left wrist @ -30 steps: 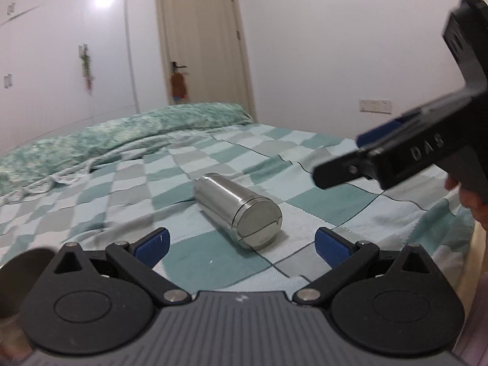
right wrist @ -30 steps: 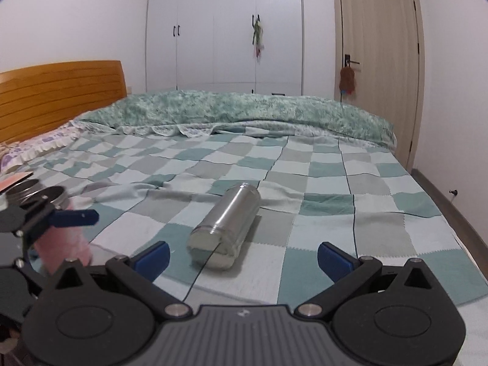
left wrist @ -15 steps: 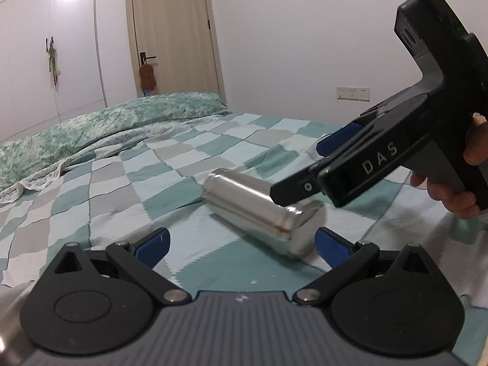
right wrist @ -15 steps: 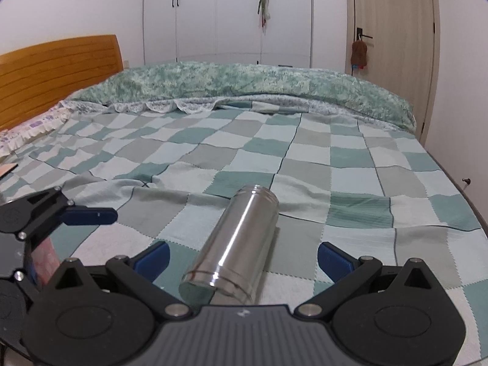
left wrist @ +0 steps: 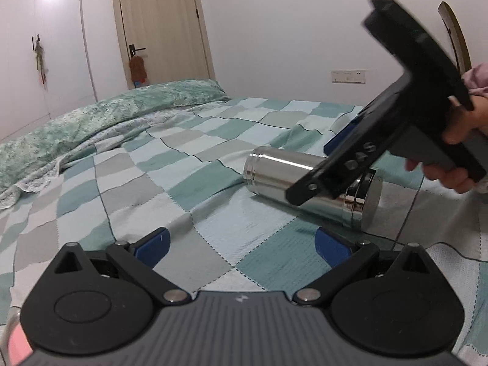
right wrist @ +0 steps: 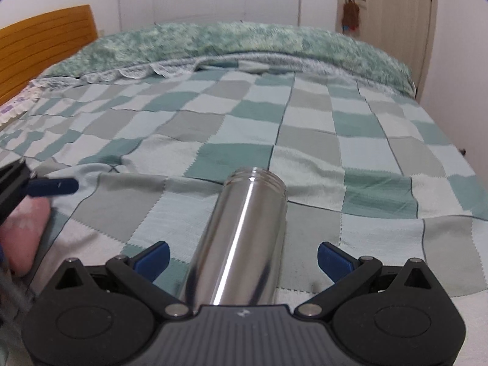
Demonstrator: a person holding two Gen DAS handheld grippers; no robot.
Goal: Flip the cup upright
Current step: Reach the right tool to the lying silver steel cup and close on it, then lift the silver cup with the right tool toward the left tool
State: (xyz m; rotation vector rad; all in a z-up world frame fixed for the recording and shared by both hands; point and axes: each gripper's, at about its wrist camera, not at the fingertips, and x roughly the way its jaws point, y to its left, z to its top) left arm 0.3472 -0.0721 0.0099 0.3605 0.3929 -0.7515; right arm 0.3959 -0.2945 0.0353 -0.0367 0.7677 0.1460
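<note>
A shiny steel cup (left wrist: 280,170) lies on its side on the checked bedspread (left wrist: 183,183). In the right wrist view the cup (right wrist: 244,238) runs lengthwise between my open blue fingers, open threaded mouth pointing away. My right gripper (right wrist: 242,257) straddles the cup's body near its closed base, jaws wide and apart from it. In the left wrist view that gripper (left wrist: 335,167) is seen reaching over the cup from the right. My left gripper (left wrist: 241,244) is open and empty, low over the bedspread, left of the cup.
A green quilt (right wrist: 244,42) is bunched along the far side of the bed. A wooden headboard (right wrist: 45,42) stands at the left. A door (left wrist: 158,27) and white wardrobe (left wrist: 45,45) line the walls. The bed edge (right wrist: 457,158) drops off at the right.
My right gripper has moved forward and down, so the cup now lies between its open fingers. My left gripper has drifted left, away from the cup.
</note>
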